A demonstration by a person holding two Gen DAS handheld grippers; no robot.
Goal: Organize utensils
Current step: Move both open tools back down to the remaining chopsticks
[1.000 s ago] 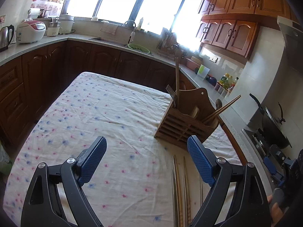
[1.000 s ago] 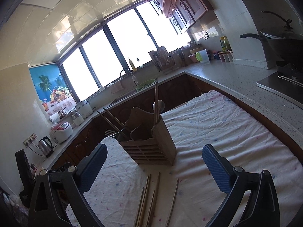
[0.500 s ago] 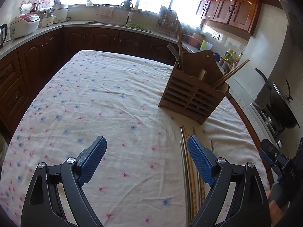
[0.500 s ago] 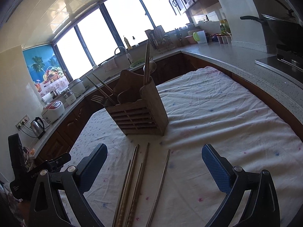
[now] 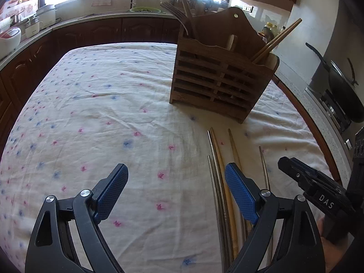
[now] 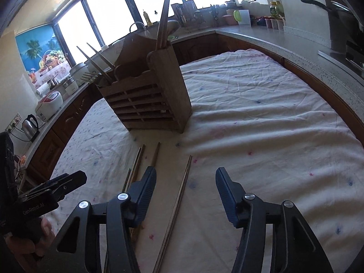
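**Chopsticks loose on the cloth, both grippers spread**

Chopsticks (image 5: 217, 159) lay side by side on the flowered tablecloth (image 5: 102, 104), just in front of the wooden utensil holder (image 5: 218, 82), which stood upright and already carried a fork, more chopsticks and a spoon handle. The left gripper (image 5: 176, 186) hovered above the cloth with its jaws wide apart, holding nothing; its right finger overlapped the bundle of loose sticks in that view. The right gripper (image 6: 185, 195) also had its jaws spread and empty, a single chopstick (image 6: 179, 195) lying between its fingers. A wok (image 5: 341, 86) sat on the stove off to the side.
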